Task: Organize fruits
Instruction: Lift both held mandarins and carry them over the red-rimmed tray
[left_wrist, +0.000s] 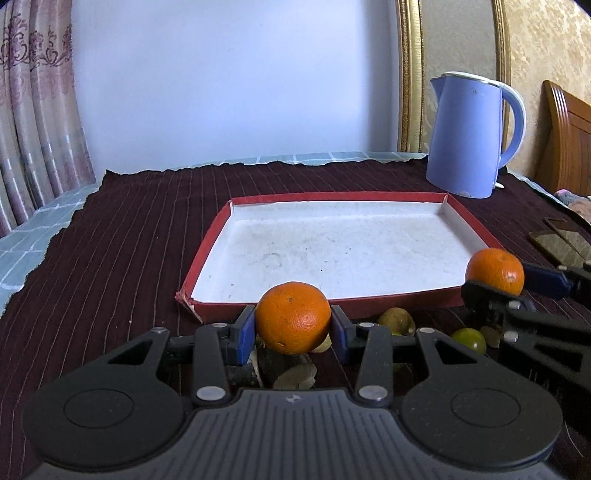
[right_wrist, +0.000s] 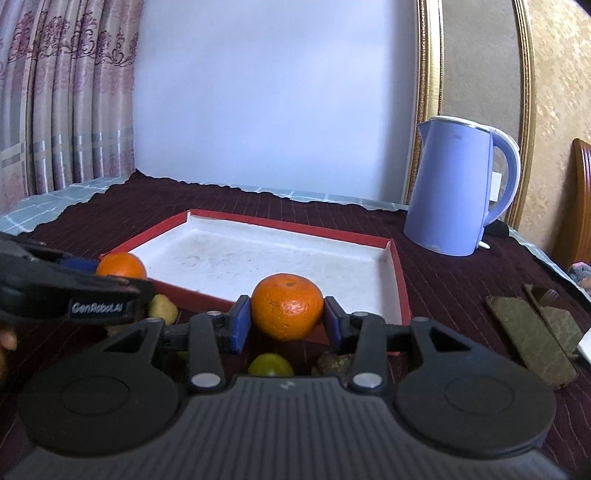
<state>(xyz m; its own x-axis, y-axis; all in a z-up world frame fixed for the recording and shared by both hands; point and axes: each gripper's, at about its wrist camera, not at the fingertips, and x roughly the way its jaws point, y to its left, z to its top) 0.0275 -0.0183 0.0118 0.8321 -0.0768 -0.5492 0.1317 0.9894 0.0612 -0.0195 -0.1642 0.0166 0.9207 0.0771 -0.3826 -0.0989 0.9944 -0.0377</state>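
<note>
My left gripper (left_wrist: 293, 325) is shut on an orange (left_wrist: 293, 322), held just in front of the near rim of a shallow red tray with a white floor (left_wrist: 325, 251). My right gripper (right_wrist: 286, 319) is shut on a second orange (right_wrist: 286, 306), held over the tray's near right corner (right_wrist: 400, 295). In the left wrist view the right gripper and its orange (left_wrist: 495, 271) are at the right. In the right wrist view the left gripper's orange (right_wrist: 121, 266) is at the left. Small yellow-green fruits (left_wrist: 469, 339) (right_wrist: 270, 364) lie on the cloth below the grippers.
A lilac electric kettle (left_wrist: 469, 136) (right_wrist: 454, 188) stands behind the tray at the right. Flat dark objects (right_wrist: 528, 332) lie on the dark striped cloth at the right. Brown peel or husk pieces (left_wrist: 295, 374) lie under the left gripper. Curtains hang at the left.
</note>
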